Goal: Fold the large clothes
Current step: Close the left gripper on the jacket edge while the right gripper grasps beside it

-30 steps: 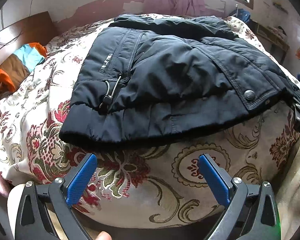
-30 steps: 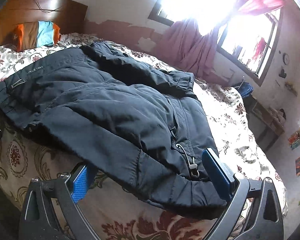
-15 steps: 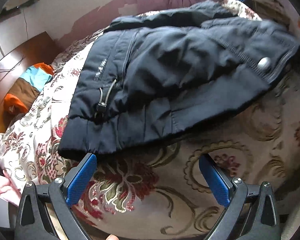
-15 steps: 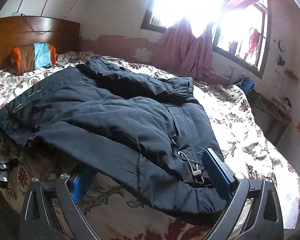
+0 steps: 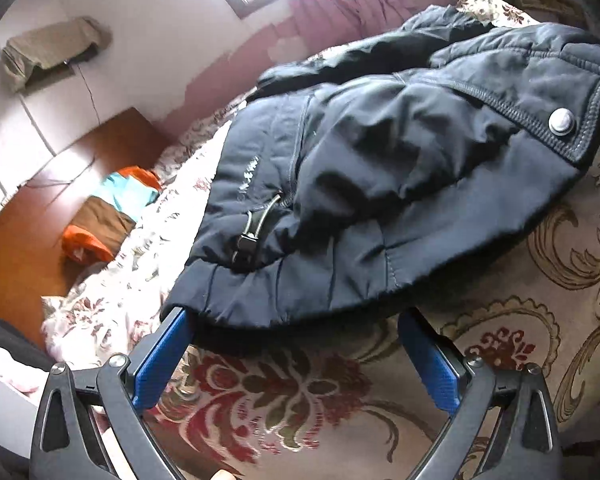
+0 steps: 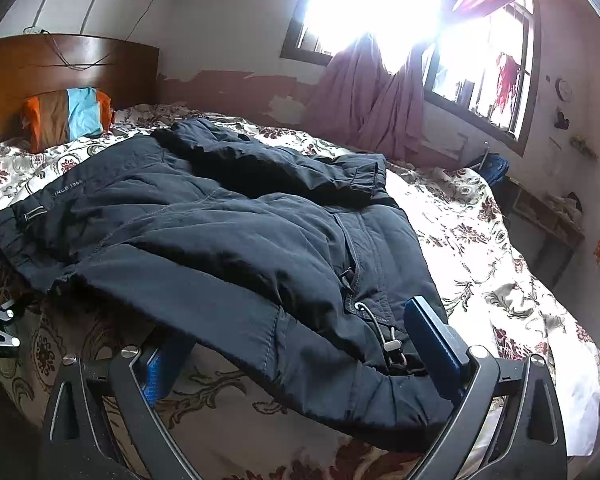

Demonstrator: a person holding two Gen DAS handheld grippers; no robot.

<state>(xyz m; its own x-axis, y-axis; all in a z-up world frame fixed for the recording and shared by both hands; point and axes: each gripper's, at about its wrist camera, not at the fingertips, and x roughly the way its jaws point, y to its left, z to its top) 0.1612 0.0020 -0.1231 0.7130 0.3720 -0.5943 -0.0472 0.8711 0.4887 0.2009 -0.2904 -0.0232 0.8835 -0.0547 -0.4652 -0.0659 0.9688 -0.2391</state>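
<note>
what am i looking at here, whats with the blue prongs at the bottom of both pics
Those prongs are the fingers of two hand-held grippers that a person carries, one per hand, each with a camera looking forward along its fingers. One picture is from the left hand-held gripper, the other from the right hand-held gripper. A dark padded jacket lies on a bed with a floral bedspread. Both grippers are open at the jacket's near hem, one towards each end; neither is clamped on anything yet.
</note>
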